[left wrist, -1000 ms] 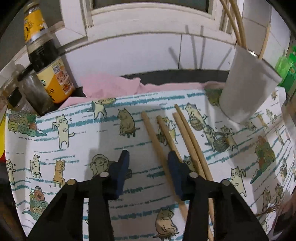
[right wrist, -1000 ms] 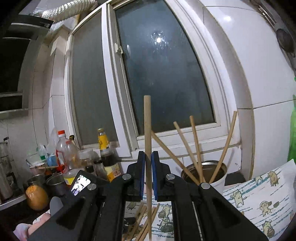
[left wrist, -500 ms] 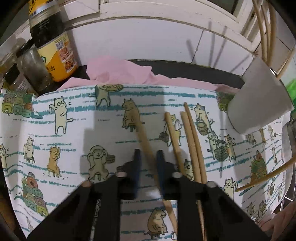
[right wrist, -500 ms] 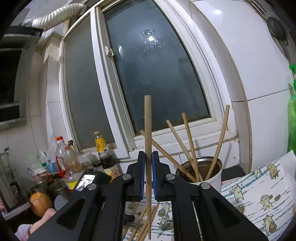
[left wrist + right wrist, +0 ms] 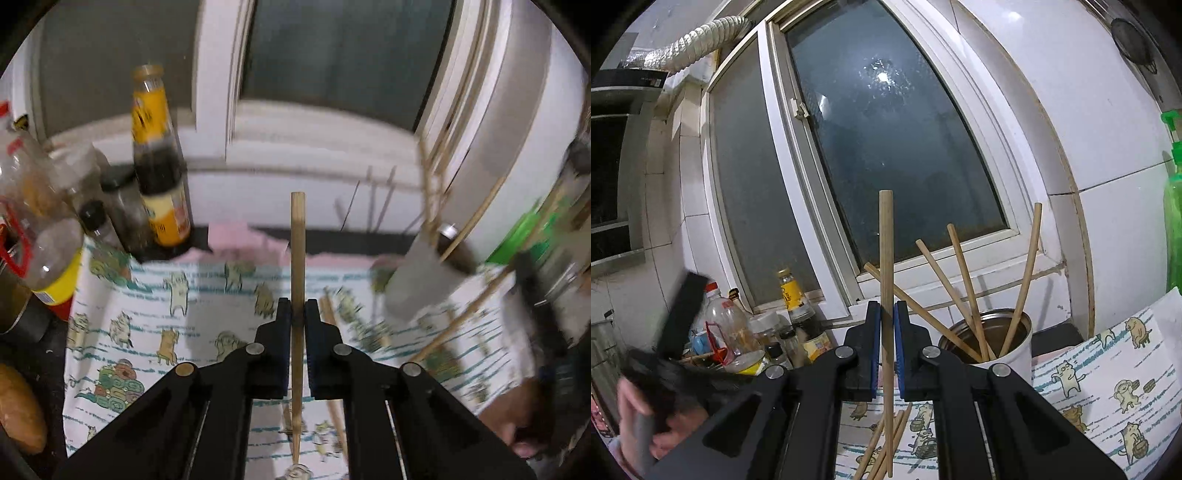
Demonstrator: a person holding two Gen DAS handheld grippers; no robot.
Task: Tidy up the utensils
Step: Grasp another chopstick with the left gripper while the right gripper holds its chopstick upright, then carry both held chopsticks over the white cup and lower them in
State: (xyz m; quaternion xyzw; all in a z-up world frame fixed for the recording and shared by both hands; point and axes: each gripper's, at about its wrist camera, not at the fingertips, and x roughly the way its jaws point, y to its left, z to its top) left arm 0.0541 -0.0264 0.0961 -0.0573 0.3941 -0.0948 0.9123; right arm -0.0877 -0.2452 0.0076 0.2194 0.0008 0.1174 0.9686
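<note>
Left tool (image 5: 294,314) sits at bottom centre of its frame, its blue-padded jaws pinching a chopstick (image 5: 297,258) that stands upright, tip reaching up toward the window sill and lower end hanging over the cat-print cloth (image 5: 147,332). At the left of that frame stand blurred jars and a sauce bottle (image 5: 160,177) with a yellow label; behind the cloth lies a pink rag (image 5: 236,236). Two loose sticks (image 5: 334,369) lie on the cloth just right of the jaws, and at the right a white holder (image 5: 421,284) with chopsticks in it appears tilted and smeared by motion. Right tool (image 5: 885,314), also bottom centre of its frame, is likewise clamped on an upright stick (image 5: 886,258) set against the dark window (image 5: 886,147). At lower left of this frame a hand (image 5: 639,406) grips the other tool's handle; bottles (image 5: 792,295) crowd the sill beyond. Right of centre the holder (image 5: 1008,354) stands with four chopsticks (image 5: 964,288) leaning in it, and more sticks (image 5: 882,443) lie on the cloth (image 5: 1108,387) below the jaws.
</note>
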